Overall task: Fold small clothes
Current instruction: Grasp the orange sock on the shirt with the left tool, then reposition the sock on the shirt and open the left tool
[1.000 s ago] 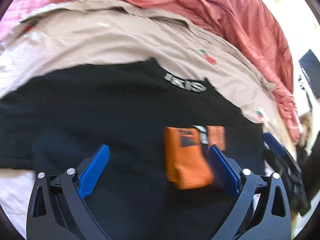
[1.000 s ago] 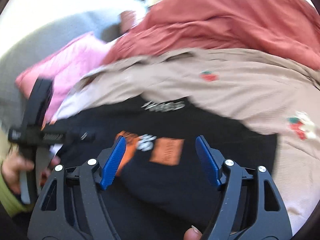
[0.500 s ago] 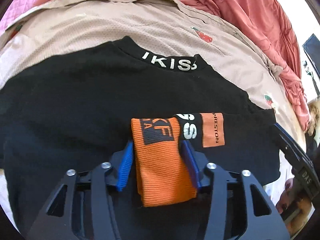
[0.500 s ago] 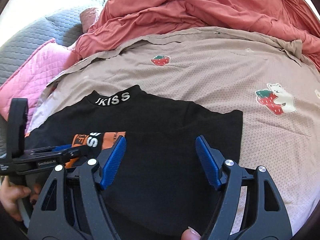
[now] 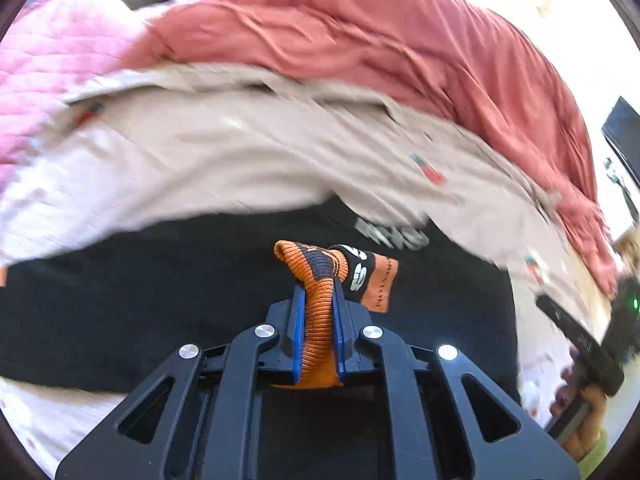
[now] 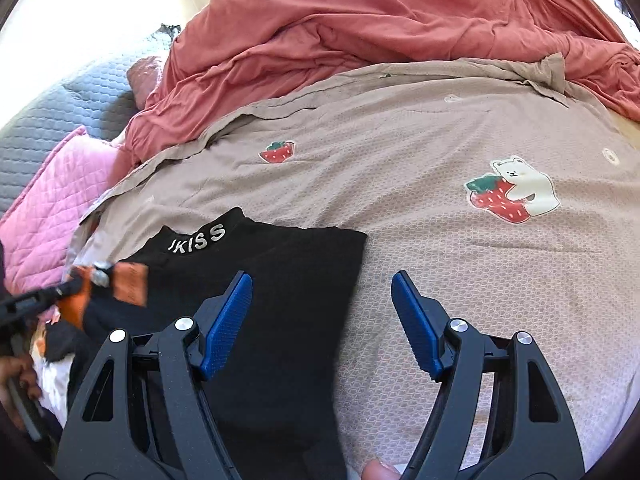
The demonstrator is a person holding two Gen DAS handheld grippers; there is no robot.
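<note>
Here the bed is covered by a beige sheet (image 6: 420, 240) printed with strawberries and a bear; a rust-red duvet (image 6: 380, 28) is heaped behind it, and pink (image 6: 48, 200) and grey quilting (image 6: 60, 108) are seen at the left. A black top (image 6: 280, 280) is spread flat on the sheet. Its orange cuff (image 5: 318, 320) is pinched by the left gripper (image 5: 317, 304), whose jaws have just been closing. The right gripper (image 6: 322, 304) is held spread over the top's edge, nothing gripped.

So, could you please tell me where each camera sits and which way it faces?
Left wrist: on the left tool, aimed down at the black top; shut on its orange cuff; a hand at right.
Right wrist: on the open right tool, over the strawberry blanket; a fingertip below.
Shared: top, cuff, blanket, red quilt.
</note>
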